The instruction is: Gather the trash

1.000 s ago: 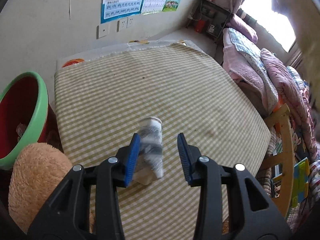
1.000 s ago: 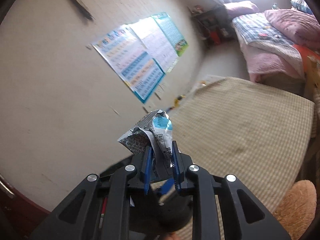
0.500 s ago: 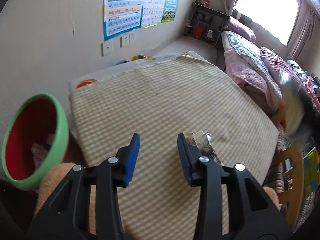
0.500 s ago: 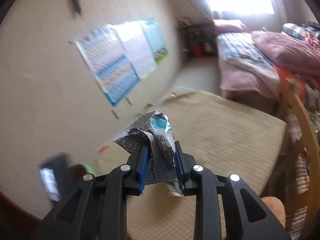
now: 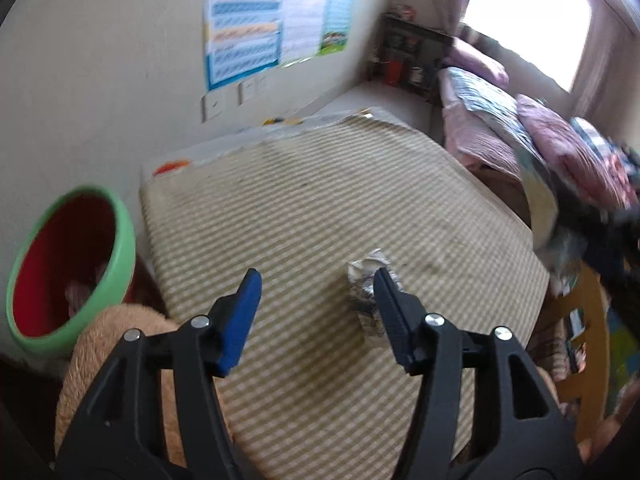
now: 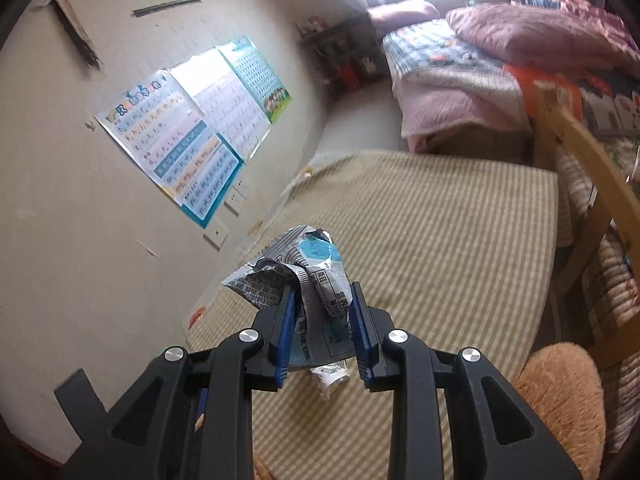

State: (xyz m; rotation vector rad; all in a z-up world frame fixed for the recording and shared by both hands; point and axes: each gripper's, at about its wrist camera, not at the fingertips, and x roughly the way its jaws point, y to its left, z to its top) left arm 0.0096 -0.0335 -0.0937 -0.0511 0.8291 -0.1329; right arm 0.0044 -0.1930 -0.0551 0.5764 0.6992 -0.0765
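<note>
Left gripper just opened wide, empty; crumpled wrapper lay at three o'clock, ungrasped. Right gripper clamped a wrapper.

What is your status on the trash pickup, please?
Left gripper open, just widened, empty. Right gripper clamped on wrapper. Another wrapper on table. Bin unobstructed.

We see tablecloth in beige-and-cream check. Bin: red inside, mint green rim. Plush thing peachy tan. Gripper pads blue, arms black. Crumpled wrapper white-grey with black print, light blue patch. Bedding pink-mauve. Poster teal-edged, pastel rows.
</note>
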